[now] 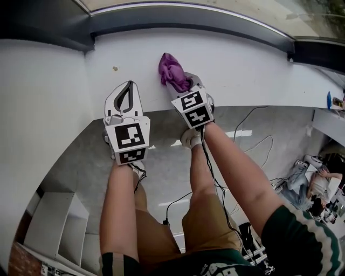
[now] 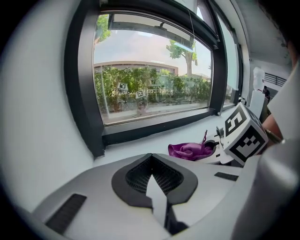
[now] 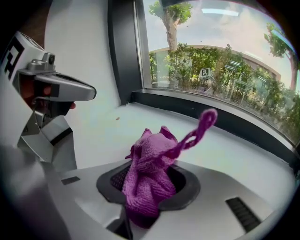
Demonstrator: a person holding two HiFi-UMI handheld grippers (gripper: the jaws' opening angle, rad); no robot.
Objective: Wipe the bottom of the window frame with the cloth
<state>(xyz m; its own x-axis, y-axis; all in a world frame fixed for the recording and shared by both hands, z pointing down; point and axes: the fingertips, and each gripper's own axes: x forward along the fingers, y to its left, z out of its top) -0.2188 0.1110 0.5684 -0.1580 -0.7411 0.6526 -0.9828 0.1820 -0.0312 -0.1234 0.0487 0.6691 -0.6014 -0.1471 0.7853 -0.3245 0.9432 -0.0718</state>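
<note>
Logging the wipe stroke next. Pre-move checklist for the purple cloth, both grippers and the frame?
1. Purple knitted cloth gripped by the right gripper: ok, jaws shut on it.
2. Cloth against the dark bottom rail of the window frame: not ok, it sits over the white sill, short of the rail.
3. Left gripper out of the way: ok, shut, empty, to the left of the cloth.
4. Sill ahead free of obstacles: ok in view, only a small brown speck.
5. Black cable from the right gripper has slack: cannot tell.
</note>
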